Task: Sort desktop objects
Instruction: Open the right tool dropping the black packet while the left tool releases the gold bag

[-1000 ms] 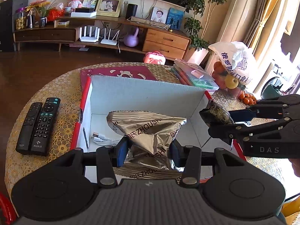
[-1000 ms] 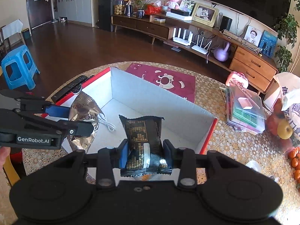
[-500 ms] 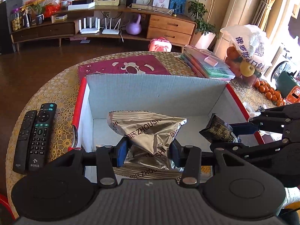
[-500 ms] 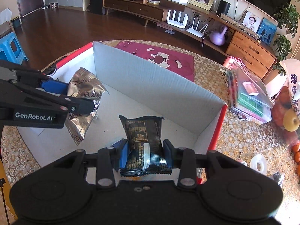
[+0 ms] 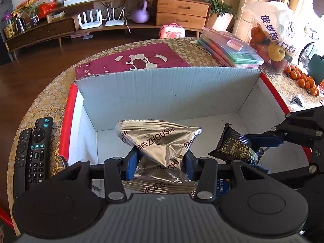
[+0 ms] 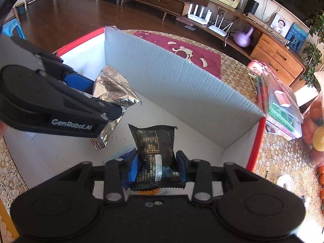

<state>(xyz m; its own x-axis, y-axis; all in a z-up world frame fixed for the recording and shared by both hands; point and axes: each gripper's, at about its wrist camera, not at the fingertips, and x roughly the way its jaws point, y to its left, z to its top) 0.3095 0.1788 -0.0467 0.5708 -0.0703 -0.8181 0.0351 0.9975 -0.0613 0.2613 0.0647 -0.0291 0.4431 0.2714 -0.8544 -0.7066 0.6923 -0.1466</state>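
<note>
My left gripper (image 5: 161, 161) is shut on a crinkled silver snack packet (image 5: 162, 141), held inside the open cardboard box (image 5: 166, 89) with white walls and red outer sides. My right gripper (image 6: 157, 165) is shut on a black snack packet (image 6: 156, 147) with gold print, also inside the box. In the left wrist view the black packet (image 5: 235, 145) hangs to the right of the silver one, with the right gripper (image 5: 261, 141) reaching in from the right. In the right wrist view the left gripper (image 6: 113, 101) comes in from the left with the silver packet (image 6: 113, 93).
Two black remote controls (image 5: 32, 151) lie on the gold-patterned tablecloth left of the box. Behind the box is a magenta mat (image 5: 133, 59). Clear plastic cases (image 5: 230, 50), a bag of fruit (image 5: 271, 34) and small oranges (image 5: 301, 79) sit at the right.
Both grippers have moved forward and down into the box, carrying their packets. The box walls now fill more of both views.
</note>
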